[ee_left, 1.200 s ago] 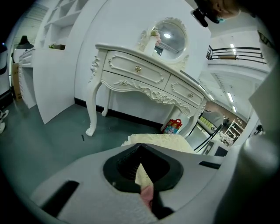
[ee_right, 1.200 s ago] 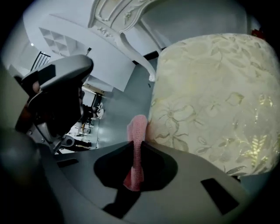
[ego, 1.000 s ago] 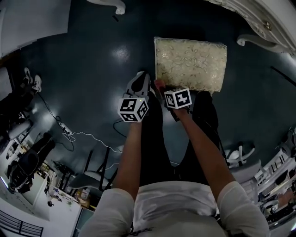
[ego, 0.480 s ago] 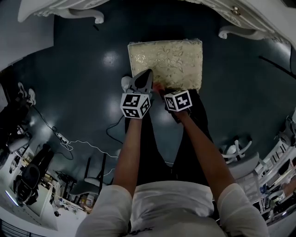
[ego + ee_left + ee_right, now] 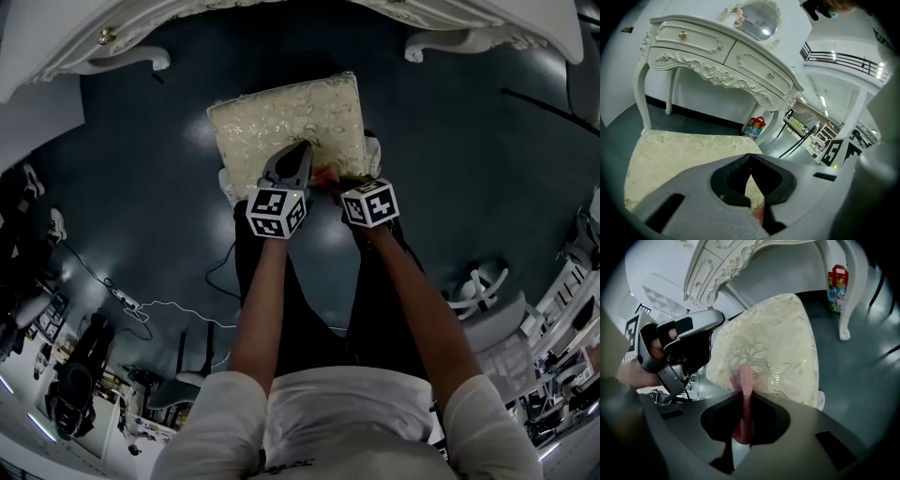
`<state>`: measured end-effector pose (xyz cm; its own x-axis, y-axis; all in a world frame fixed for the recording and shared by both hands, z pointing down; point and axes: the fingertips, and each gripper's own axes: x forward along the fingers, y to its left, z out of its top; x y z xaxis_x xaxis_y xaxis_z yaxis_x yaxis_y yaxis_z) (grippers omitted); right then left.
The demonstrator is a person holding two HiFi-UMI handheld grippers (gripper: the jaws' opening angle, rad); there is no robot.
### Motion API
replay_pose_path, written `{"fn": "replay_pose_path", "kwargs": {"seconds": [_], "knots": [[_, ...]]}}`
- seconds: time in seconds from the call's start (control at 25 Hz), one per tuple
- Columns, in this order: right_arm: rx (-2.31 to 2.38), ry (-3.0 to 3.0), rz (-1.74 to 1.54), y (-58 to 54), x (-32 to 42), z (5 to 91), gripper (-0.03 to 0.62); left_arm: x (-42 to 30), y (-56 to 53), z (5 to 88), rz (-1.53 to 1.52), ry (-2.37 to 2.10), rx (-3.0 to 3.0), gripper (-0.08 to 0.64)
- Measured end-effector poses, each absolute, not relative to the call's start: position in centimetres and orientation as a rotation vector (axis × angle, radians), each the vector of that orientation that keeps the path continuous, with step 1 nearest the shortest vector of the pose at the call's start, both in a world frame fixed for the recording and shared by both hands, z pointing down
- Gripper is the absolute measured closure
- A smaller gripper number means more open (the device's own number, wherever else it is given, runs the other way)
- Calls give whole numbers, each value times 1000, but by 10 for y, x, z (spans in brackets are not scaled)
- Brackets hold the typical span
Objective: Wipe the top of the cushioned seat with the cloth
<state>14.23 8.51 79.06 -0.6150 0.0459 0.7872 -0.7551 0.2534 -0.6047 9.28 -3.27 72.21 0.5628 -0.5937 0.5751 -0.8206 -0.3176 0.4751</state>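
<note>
The cushioned seat (image 5: 281, 122) is a cream, leaf-patterned square pad on the dark floor, also seen in the left gripper view (image 5: 679, 154) and the right gripper view (image 5: 778, 343). My right gripper (image 5: 337, 180) (image 5: 745, 392) is shut on a pink cloth (image 5: 744, 399), which sticks out over the seat's near edge. The cloth (image 5: 324, 175) shows as a pink spot between the two grippers. My left gripper (image 5: 302, 150) (image 5: 750, 155) hangs over the seat's near part with jaws closed at the tip. A pink sliver shows low in its gap; a grip there is unclear.
A white carved dressing table (image 5: 281, 14) (image 5: 717, 61) stands just beyond the seat, one leg (image 5: 846, 310) to its right. A colourful gift bag (image 5: 755, 128) (image 5: 838, 284) sits under it. A cable (image 5: 159, 300) trails on the floor at left. The person's legs are below the grippers.
The seat has come closer and more central in the head view. Both grippers, earlier short of its near edge, now hang over that edge. The cloth stays in the right gripper.
</note>
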Motion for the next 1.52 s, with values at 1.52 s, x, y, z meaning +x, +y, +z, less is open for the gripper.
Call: {"fn": "replay_pose_path", "kwargs": {"seconds": [1.52], "knots": [[1370, -2395, 633, -143, 75, 281, 560, -7, -120, 248, 118, -1243, 2472, 548]]}}
